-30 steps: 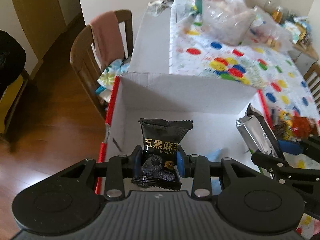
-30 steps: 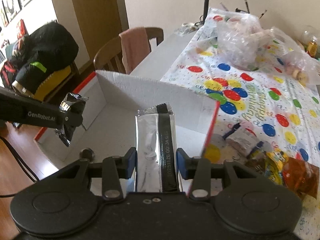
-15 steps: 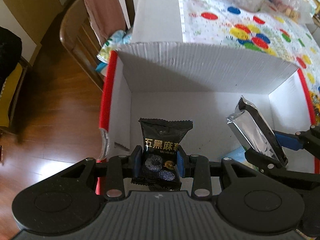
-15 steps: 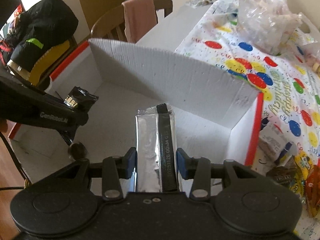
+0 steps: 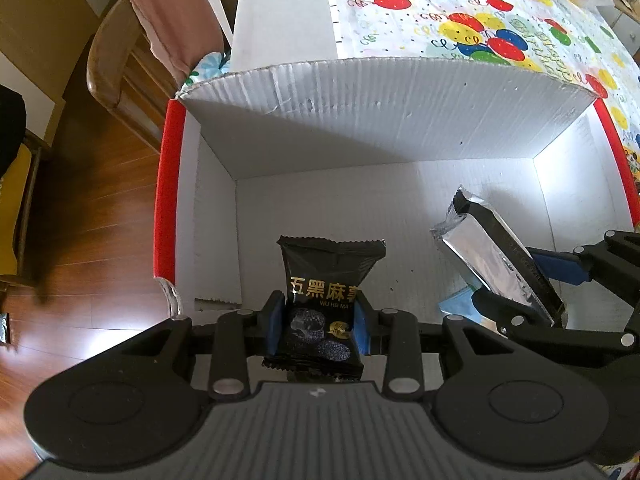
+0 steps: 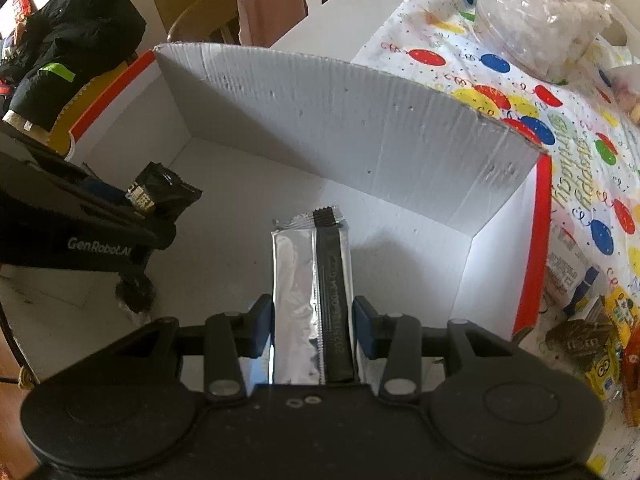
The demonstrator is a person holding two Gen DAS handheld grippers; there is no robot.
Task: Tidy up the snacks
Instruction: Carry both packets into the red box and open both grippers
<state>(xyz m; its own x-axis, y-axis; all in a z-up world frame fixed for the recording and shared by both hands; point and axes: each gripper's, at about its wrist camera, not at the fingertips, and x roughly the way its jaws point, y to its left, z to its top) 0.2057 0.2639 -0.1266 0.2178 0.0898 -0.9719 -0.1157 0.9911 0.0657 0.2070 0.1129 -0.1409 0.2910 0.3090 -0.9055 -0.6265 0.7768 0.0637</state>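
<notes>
My left gripper (image 5: 318, 326) is shut on a black snack packet (image 5: 326, 300) with gold lettering, held over the floor of a white corrugated box (image 5: 384, 120) with red edges. My right gripper (image 6: 314, 330) is shut on a silver foil packet (image 6: 298, 304) with a black seam, also inside the box (image 6: 340, 128). Each view shows the other tool: the silver packet (image 5: 492, 264) at the right in the left wrist view, the black packet (image 6: 160, 196) at the left in the right wrist view. A small blue item (image 5: 460, 306) lies on the box floor.
The box stands on a table with a balloon-print cloth (image 6: 572, 128). Loose snack packets (image 6: 600, 344) lie right of the box, clear plastic bags (image 6: 536, 16) further back. A wooden chair (image 5: 132, 52) with a pink cloth stands left, over wooden floor (image 5: 80, 216). A black jacket (image 6: 72, 48) lies far left.
Both grippers have moved forward and down into the box with their packets; the box walls now fill the views. Neither grip has changed.
</notes>
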